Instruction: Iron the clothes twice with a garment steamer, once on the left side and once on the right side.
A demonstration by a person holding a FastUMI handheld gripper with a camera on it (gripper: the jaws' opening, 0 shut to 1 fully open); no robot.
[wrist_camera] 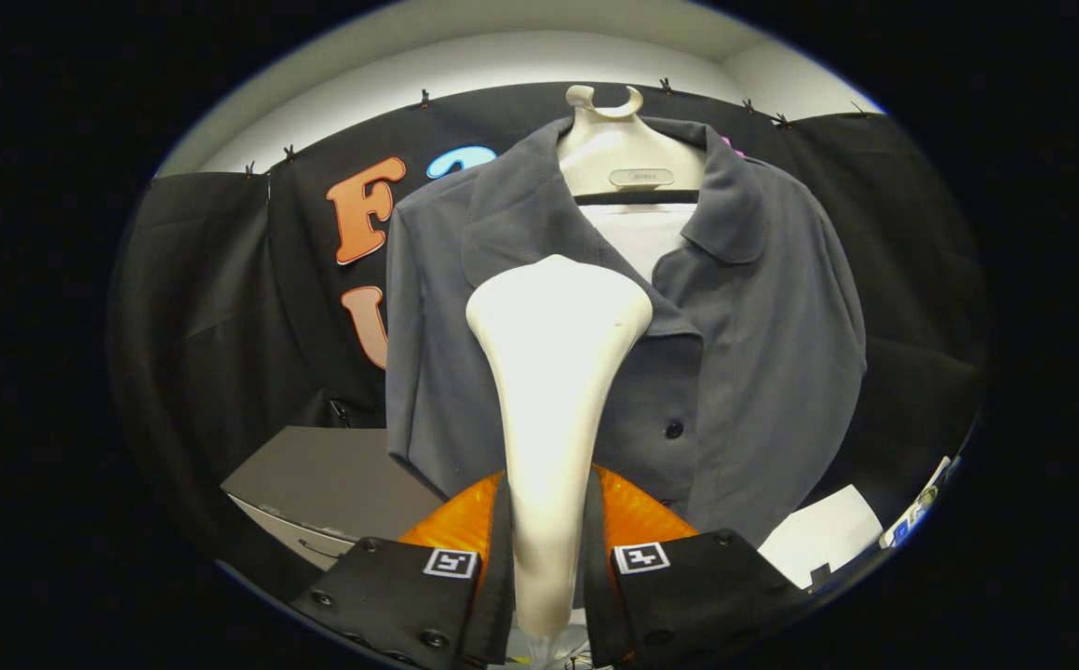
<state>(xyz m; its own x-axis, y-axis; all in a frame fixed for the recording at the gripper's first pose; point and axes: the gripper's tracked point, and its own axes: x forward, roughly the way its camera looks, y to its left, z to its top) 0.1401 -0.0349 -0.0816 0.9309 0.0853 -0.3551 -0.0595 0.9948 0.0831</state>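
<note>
Flat grey cardboard-like box (316,475) low, beside black cloth wall (213,307), w/ small black clips (424,97) along cloth's top edge. White sheet of paper (823,535) on opp. side; thin white strip-like item (916,514) just beside it, too small to tell

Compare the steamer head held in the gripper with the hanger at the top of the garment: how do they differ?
The steamer head is clamped between the fingers of the gripper; the hanger hangs free, carrying the grey garment. The steamer head stands in front of the garment; the hanger sits inside its collar. Both are cream.
</note>
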